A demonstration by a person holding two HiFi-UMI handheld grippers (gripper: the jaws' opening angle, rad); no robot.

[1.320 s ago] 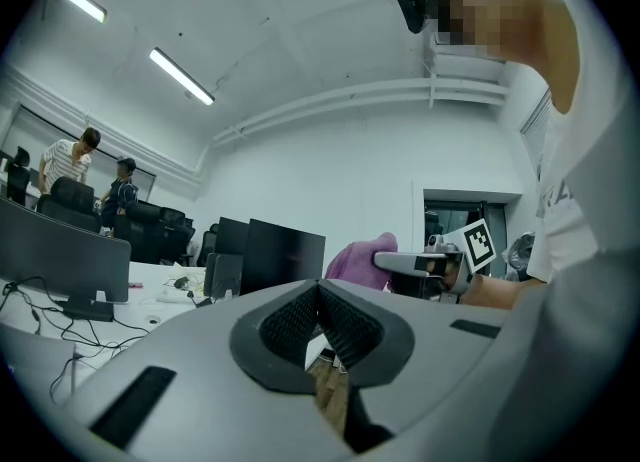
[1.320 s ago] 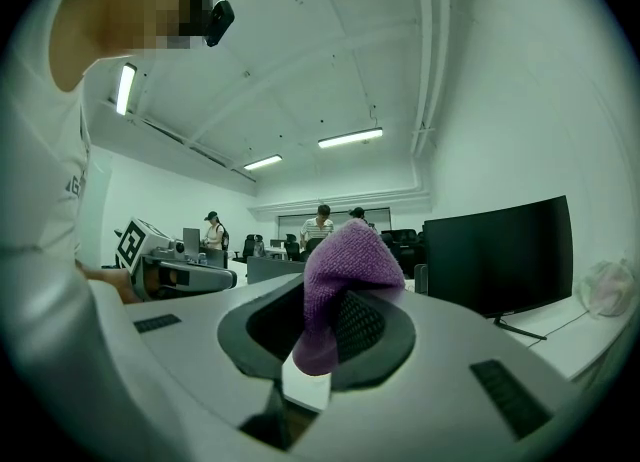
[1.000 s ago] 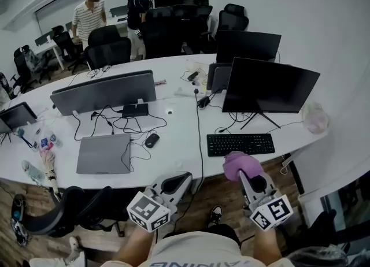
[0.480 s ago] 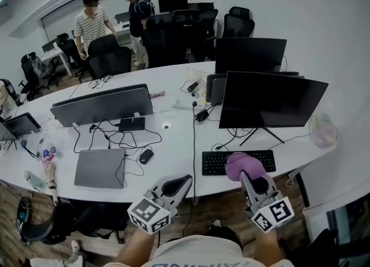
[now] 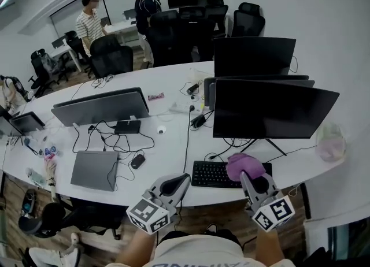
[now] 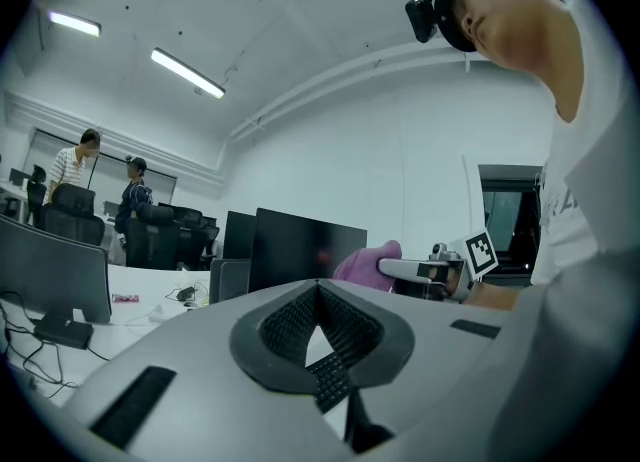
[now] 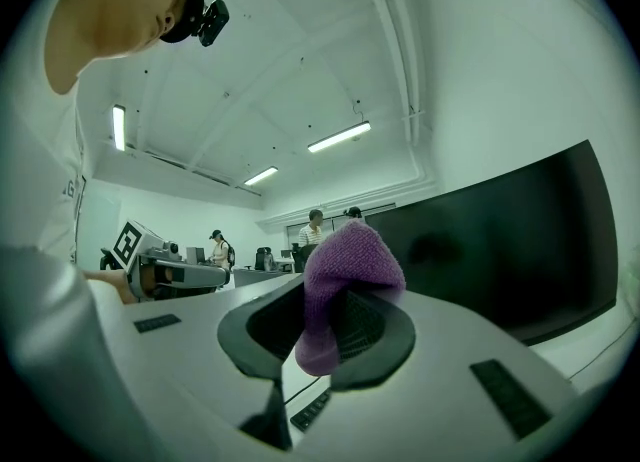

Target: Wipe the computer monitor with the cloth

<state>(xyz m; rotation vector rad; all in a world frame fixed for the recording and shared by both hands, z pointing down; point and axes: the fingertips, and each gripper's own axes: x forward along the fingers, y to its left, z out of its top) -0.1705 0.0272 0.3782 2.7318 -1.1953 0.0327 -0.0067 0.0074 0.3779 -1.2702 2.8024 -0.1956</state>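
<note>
Before flat black monitor | right tool clamped on fuzzy purple cloth | left tool together

The left tool has its jaws closed tip to tip with nothing between them, and a keyboard shows through the gap below. Beyond it, the right tool holds a purple cloth in front of a dark monitor standing on the white bench.

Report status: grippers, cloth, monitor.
Left gripper shut, empty. Right gripper shut on purple knitted cloth. Black flat monitor ahead, cloth not yet touching it. Black keyboard below; nothing between.
</note>
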